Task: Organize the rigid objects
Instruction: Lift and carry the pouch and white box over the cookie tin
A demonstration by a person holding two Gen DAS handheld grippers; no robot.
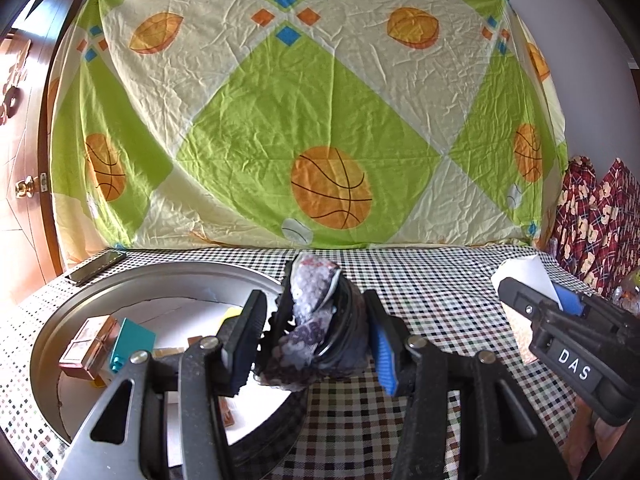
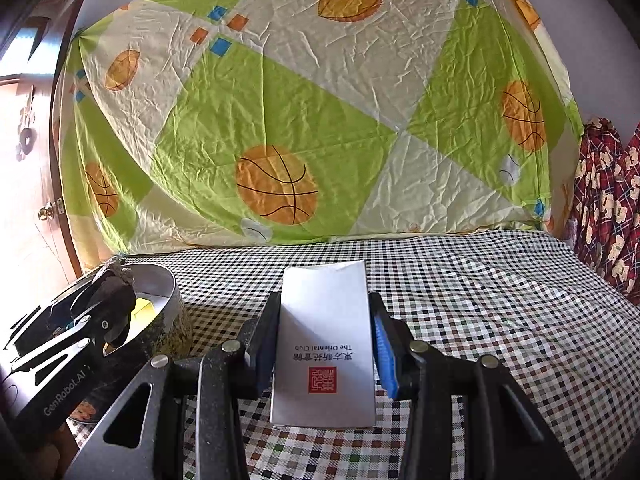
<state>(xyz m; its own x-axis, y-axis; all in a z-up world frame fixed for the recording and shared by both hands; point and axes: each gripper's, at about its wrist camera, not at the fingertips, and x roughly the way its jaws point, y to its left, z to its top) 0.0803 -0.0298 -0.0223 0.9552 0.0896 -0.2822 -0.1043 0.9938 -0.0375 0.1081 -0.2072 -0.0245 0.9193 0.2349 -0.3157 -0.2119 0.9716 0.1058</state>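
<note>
My left gripper [image 1: 316,332] is shut on a dark pouch with grey sequins [image 1: 316,320], held over the right rim of a round metal tin [image 1: 168,276]. In the tin lie a pink box [image 1: 90,346], a teal block [image 1: 132,342] and other small items. My right gripper [image 2: 325,344] is shut on a white box with a red seal [image 2: 324,340], held above the checkered tablecloth [image 2: 480,300]. The right gripper [image 1: 560,320] with its white box [image 1: 524,270] also shows at the right of the left wrist view. The left gripper [image 2: 100,304] shows over the tin [image 2: 168,280] in the right wrist view.
A phone [image 1: 96,266] lies at the table's back left, behind the tin. A green and cream basketball sheet [image 1: 304,112] hangs behind the table. A wooden door [image 1: 24,160] stands at the left. Red patterned fabric [image 1: 600,216] hangs at the right.
</note>
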